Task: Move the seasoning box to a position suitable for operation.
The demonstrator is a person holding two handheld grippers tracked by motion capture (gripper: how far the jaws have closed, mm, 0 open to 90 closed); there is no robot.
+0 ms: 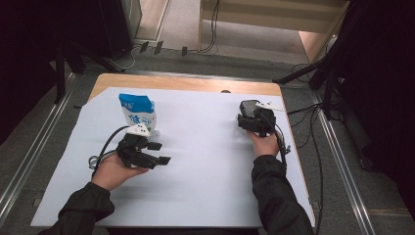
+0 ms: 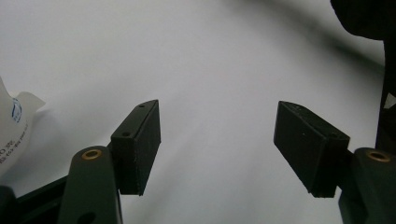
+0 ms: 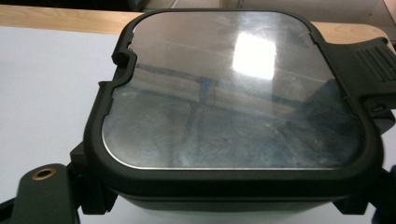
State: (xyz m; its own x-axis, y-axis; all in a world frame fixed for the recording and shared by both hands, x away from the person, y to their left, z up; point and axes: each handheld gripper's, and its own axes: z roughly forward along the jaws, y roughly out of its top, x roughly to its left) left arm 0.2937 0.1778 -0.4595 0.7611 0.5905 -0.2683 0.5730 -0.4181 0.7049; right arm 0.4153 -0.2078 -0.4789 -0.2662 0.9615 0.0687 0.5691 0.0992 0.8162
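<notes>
A blue and white pouch [image 1: 137, 113] stands upright on the white sheet [image 1: 205, 166] at the left. Just in front of it, to its right, my left gripper [image 1: 160, 152] lies on its side with the jaws wide apart and nothing between them. In the left gripper view the gripper [image 2: 217, 149] looks across bare sheet, with the pouch [image 2: 11, 130] at the left edge. At the right, my right gripper [image 1: 255, 123] is shut on a black square container [image 1: 249, 108] with a clear lid. The container [image 3: 233, 93] sits between the jaws of the right gripper [image 3: 224, 198].
The wooden table top [image 1: 186, 84] shows beyond the sheet's far edge. Cables and black stand legs [image 1: 318, 73] lie on the floor to the right. A pale wooden bench [image 1: 274, 19] stands behind the table. The other hand's dark shape [image 2: 364, 18] is in the left gripper view.
</notes>
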